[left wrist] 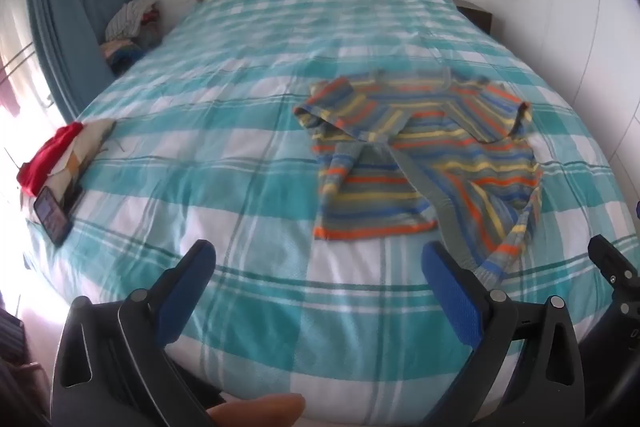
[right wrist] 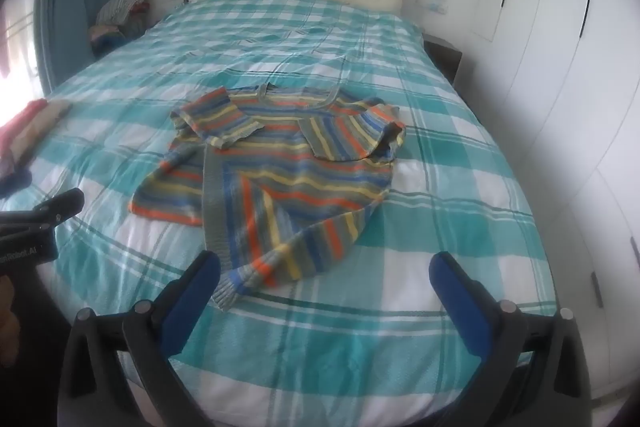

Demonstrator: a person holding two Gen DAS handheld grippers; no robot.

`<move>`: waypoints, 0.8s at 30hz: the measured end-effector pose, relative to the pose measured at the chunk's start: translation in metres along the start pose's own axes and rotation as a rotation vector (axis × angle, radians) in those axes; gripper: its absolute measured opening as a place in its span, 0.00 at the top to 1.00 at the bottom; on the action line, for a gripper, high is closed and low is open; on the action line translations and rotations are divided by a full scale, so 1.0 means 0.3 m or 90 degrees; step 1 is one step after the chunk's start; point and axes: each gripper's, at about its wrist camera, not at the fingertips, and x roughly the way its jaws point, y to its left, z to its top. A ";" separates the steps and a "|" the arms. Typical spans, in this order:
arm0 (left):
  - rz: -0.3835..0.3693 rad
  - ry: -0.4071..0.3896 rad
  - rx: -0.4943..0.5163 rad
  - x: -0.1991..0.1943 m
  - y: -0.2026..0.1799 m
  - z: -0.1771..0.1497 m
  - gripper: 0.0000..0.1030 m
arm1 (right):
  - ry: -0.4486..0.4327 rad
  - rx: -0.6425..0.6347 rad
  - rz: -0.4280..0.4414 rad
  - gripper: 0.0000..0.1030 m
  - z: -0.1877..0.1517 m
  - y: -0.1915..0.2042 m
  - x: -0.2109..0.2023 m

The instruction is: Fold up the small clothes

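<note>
Blue-padded fingers of the left hand-held gripper (left wrist: 316,259) and the right hand-held gripper (right wrist: 325,269) fill the near edge of each wrist view, both spread wide with nothing between the pads. Just past them lies the small knitted cardigan striped in grey, blue, orange and yellow (right wrist: 280,171), on the near half of the bed with the teal-and-white checked cover (right wrist: 320,327). Both short sleeves are turned in over the chest, and one lower front corner trails loose toward the right hand-held gripper, almost under its left finger. Folding looks partly done: sleeves in, body still long and rumpled. I judge the next move calls for pinching the trailing hem, probably with both hand-held grippers, and carrying it up toward the collar. Farther off, a red and cream cloth bundle (left wrist: 60,155) and a dark phone (left wrist: 52,215) sit at the bed's left edge.
</note>
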 end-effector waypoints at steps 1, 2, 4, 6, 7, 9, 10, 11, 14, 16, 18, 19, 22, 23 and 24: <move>0.000 -0.001 0.000 0.000 0.000 0.000 0.00 | 0.001 -0.001 0.000 0.00 -0.001 0.001 -0.001; 0.005 0.000 0.001 0.000 -0.001 0.000 0.00 | 0.003 -0.001 0.001 0.00 -0.002 0.002 -0.001; 0.002 -0.002 -0.001 -0.001 0.001 0.000 0.00 | 0.004 -0.002 0.003 0.00 -0.004 0.003 0.003; 0.002 -0.001 -0.002 0.000 0.004 0.000 0.00 | 0.008 -0.003 0.002 0.00 -0.004 0.008 0.003; 0.000 0.001 -0.003 0.000 0.008 0.000 0.00 | 0.009 -0.004 0.002 0.00 -0.003 0.010 0.009; -0.002 -0.001 -0.003 0.009 0.008 -0.016 0.00 | 0.012 -0.007 -0.002 0.00 -0.003 0.012 0.011; -0.002 -0.002 -0.002 0.012 0.011 -0.021 0.00 | 0.013 -0.008 -0.003 0.00 -0.003 0.011 0.010; 0.004 -0.006 0.003 0.016 0.000 -0.027 0.00 | 0.013 -0.008 -0.005 0.00 -0.003 0.009 0.010; 0.017 -0.013 0.016 0.016 -0.013 -0.024 0.00 | 0.012 -0.008 -0.011 0.00 -0.005 0.006 0.011; 0.024 -0.018 0.028 0.008 -0.024 -0.009 0.00 | 0.012 -0.008 -0.015 0.00 -0.007 0.003 0.013; 0.031 -0.025 0.037 0.005 -0.034 -0.006 0.00 | 0.013 -0.007 -0.018 0.00 -0.007 -0.002 0.018; 0.033 -0.025 0.042 0.005 -0.039 -0.005 0.00 | 0.014 -0.006 -0.018 0.00 -0.008 -0.006 0.019; 0.028 -0.015 0.052 0.010 -0.048 -0.007 0.00 | 0.015 -0.003 -0.019 0.00 -0.010 -0.012 0.022; 0.025 -0.010 0.053 0.012 -0.049 -0.007 0.00 | 0.015 -0.004 -0.019 0.00 -0.010 -0.013 0.022; 0.020 -0.002 0.053 0.017 -0.050 -0.009 0.00 | 0.015 -0.004 -0.018 0.00 -0.009 -0.014 0.022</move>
